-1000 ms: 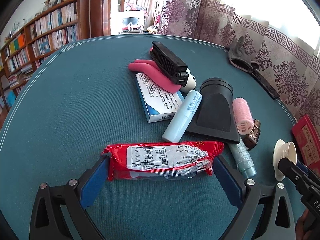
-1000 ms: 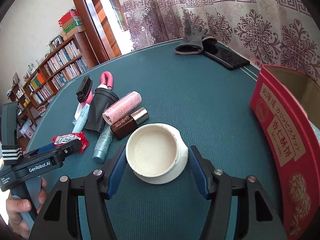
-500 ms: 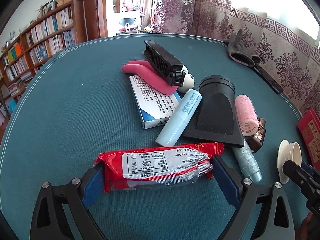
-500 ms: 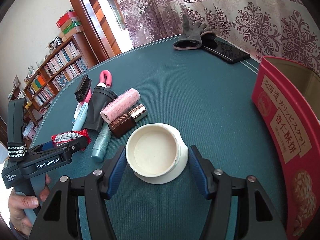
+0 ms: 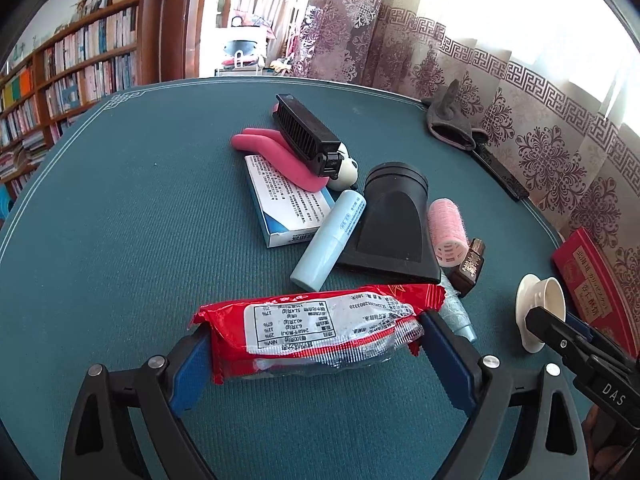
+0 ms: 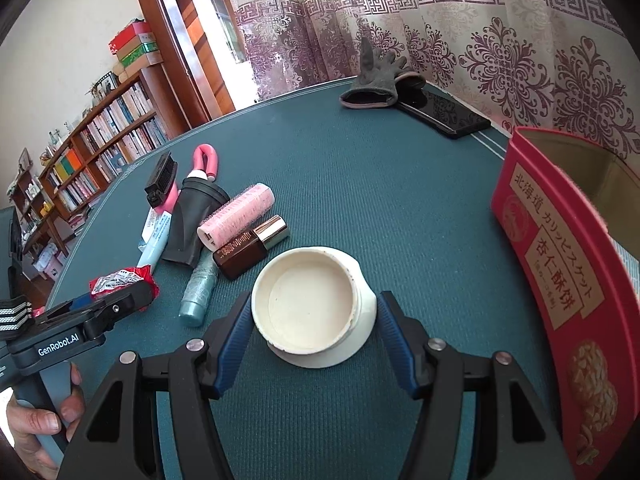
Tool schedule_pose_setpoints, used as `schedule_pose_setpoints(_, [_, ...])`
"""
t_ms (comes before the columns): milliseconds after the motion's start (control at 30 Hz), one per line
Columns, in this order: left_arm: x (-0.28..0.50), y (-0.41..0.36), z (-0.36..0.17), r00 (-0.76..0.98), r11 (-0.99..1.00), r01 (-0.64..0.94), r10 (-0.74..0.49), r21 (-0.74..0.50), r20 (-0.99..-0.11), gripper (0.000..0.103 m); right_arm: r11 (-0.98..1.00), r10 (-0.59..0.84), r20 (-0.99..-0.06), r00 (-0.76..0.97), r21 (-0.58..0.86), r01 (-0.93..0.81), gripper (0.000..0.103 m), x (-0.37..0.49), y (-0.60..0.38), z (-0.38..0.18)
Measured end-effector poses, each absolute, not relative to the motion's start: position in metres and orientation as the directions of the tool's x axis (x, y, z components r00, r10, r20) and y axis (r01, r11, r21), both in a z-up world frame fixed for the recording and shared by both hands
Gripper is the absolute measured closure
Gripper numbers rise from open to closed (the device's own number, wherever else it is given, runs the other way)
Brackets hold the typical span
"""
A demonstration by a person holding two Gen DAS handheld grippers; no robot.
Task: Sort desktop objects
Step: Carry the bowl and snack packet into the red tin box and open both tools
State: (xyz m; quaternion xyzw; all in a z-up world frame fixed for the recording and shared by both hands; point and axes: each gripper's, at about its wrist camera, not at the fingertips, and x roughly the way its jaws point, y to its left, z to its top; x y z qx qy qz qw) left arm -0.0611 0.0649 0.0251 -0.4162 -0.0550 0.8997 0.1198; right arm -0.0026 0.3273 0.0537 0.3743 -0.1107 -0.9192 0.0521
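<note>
My left gripper (image 5: 316, 340) is shut on a red snack packet (image 5: 320, 326), held lengthwise between the blue pads just above the green table. The packet also shows in the right wrist view (image 6: 120, 280). My right gripper (image 6: 314, 320) is shut on a white cup-shaped lid (image 6: 312, 306), pads touching both sides. The lid also shows at the right of the left wrist view (image 5: 540, 312). A pile lies behind: black nozzle (image 5: 394, 224), pink roller (image 5: 446, 226), light blue tube (image 5: 330, 236), white-blue box (image 5: 288, 204), black comb (image 5: 306, 134).
A red biscuit box (image 6: 560, 280) stands open at the right. A brown bottle (image 6: 250, 246) and a teal tube (image 6: 200, 284) lie by the pile. A grey glove (image 6: 374, 84) and a black phone (image 6: 444, 114) lie at the far edge.
My left gripper has lifted slightly with the red packet and drifted left; the pile appears nearer and lower. The right gripper holds the lid steady, and the red box has shifted slightly in its view.
</note>
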Motion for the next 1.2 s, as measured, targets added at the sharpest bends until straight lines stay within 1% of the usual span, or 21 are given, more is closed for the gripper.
schedule_pose_setpoints(267, [-0.046, 0.062, 0.04, -0.642, -0.955, -0.19, 0.296, -0.228, -0.707, 0.007, -0.974, -0.161, -0.619, -0.768, 0.226, 0.023, 0.037, 0.021, 0.333, 0.091])
schedule_pose_setpoints(367, [-0.041, 0.068, 0.048, -0.648, -0.953, -0.206, 0.304, -0.224, -0.698, 0.007, -0.973, -0.138, -0.598, -0.789, 0.232, -0.006, 0.037, 0.033, 0.351, 0.106])
schedule_pose_setpoints(500, [-0.035, 0.077, 0.055, -0.652, -0.949, -0.229, 0.316, -0.218, -0.69, 0.007, -0.969, -0.083, -0.594, -0.8, 0.237, -0.076, 0.037, 0.051, 0.384, 0.116])
schedule_pose_setpoints(633, [-0.032, 0.092, 0.06, -0.647, -0.943, -0.258, 0.33, -0.21, -0.688, 0.007, -0.962, 0.01, -0.603, -0.797, 0.212, -0.172, 0.037, 0.066, 0.423, 0.118])
schedule_pose_setpoints(700, [-0.03, 0.101, 0.061, -0.64, -0.939, -0.274, 0.339, -0.208, -0.689, 0.007, -0.951, 0.032, -0.616, -0.787, 0.223, -0.213, 0.037, 0.07, 0.442, 0.116])
schedule_pose_setpoints(800, [-0.028, 0.115, 0.064, -0.633, -0.935, -0.296, 0.347, -0.198, -0.692, 0.007, -0.935, 0.04, -0.629, -0.776, 0.252, -0.252, 0.037, 0.073, 0.466, 0.115])
schedule_pose_setpoints(900, [-0.025, 0.13, 0.065, -0.623, -0.93, -0.318, 0.351, -0.184, -0.699, 0.007, -0.934, 0.061, -0.623, -0.78, 0.239, -0.264, 0.037, 0.075, 0.475, 0.114])
schedule_pose_setpoints(1033, [-0.023, 0.146, 0.066, -0.611, -0.923, -0.345, 0.36, -0.172, -0.705, 0.007, -0.931, 0.043, -0.637, -0.769, 0.254, -0.262, 0.037, 0.07, 0.485, 0.107])
schedule_pose_setpoints(1100, [-0.021, 0.153, 0.068, -0.608, -0.919, -0.357, 0.363, -0.164, -0.706, 0.007, -0.925, 0.026, -0.64, -0.768, 0.277, -0.262, 0.034, 0.069, 0.49, 0.103])
schedule_pose_setpoints(1200, [-0.02, 0.165, 0.071, -0.603, -0.914, -0.376, 0.367, -0.154, -0.709, 0.007, -0.924, 0.031, -0.633, -0.773, 0.276, -0.263, 0.032, 0.073, 0.493, 0.103])
